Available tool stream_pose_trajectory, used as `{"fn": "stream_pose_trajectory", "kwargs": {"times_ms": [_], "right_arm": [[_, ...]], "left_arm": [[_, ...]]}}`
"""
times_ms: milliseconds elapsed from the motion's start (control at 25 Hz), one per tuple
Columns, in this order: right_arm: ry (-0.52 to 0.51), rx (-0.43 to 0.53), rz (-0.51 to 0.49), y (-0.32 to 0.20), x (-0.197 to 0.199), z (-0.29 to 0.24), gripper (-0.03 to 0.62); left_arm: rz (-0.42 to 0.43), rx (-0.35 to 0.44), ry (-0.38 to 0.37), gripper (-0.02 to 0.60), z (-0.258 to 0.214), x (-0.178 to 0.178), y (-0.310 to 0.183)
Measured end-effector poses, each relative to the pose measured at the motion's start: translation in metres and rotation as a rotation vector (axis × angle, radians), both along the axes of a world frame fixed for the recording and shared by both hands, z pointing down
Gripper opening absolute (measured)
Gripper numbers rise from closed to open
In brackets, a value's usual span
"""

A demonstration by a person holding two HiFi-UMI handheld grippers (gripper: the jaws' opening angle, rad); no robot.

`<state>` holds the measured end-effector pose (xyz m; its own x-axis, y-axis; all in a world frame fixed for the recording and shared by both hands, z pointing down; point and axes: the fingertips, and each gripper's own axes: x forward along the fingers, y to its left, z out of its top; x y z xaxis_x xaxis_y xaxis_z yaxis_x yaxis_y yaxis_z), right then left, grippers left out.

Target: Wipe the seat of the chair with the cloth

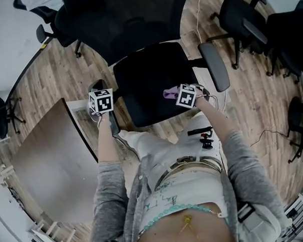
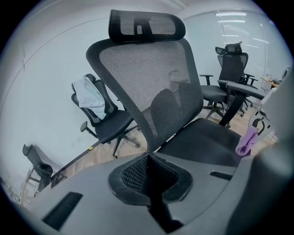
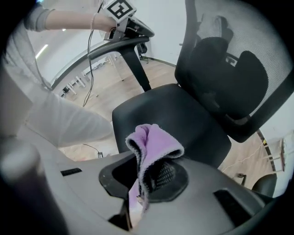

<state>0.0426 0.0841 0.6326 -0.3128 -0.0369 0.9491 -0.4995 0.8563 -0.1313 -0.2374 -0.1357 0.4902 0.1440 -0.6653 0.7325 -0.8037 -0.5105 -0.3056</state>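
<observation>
The black office chair has its seat (image 1: 151,83) in front of me, and its mesh backrest (image 2: 151,87) fills the left gripper view. My right gripper (image 1: 179,94) hovers over the seat's near right part, shut on a purple cloth (image 3: 154,146) that bunches up out of the jaws and hangs just above the seat (image 3: 174,119). The cloth (image 1: 170,93) also shows beside the marker cube. My left gripper (image 1: 101,96) is at the chair's left armrest (image 3: 120,44). Its jaws are closed together with nothing between them (image 2: 148,160).
The chair's right armrest (image 1: 214,66) juts out beside the right gripper. A brown table (image 1: 48,162) stands close on my left. More black office chairs (image 1: 247,23) are at the back right, and one (image 2: 98,114) carries a white garment. A cable (image 1: 272,134) lies on the wood floor.
</observation>
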Motion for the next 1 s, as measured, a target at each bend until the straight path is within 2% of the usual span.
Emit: {"fn": "stream_pose_trajectory", "kwargs": {"times_ms": [120, 280, 480, 600, 1000], "right_arm": [[-0.044, 0.019, 0.039, -0.013, -0.005, -0.016, 0.048], [-0.073, -0.020, 0.073, -0.015, -0.011, -0.030, 0.048], [-0.069, 0.000, 0.112, -0.017, 0.001, -0.050, 0.048], [-0.110, 0.013, 0.139, -0.020, -0.001, -0.061, 0.048], [-0.135, 0.106, 0.186, -0.026, 0.011, -0.093, 0.048]], "left_arm": [[0.001, -0.007, 0.004, 0.011, 0.001, 0.004, 0.000], [0.000, -0.010, 0.005, 0.011, 0.004, 0.001, -0.001], [0.006, -0.014, 0.007, 0.011, 0.005, 0.003, 0.002], [0.009, -0.015, -0.008, 0.011, 0.006, 0.004, 0.009], [0.052, -0.032, 0.118, 0.011, -0.018, 0.050, 0.072]]}}
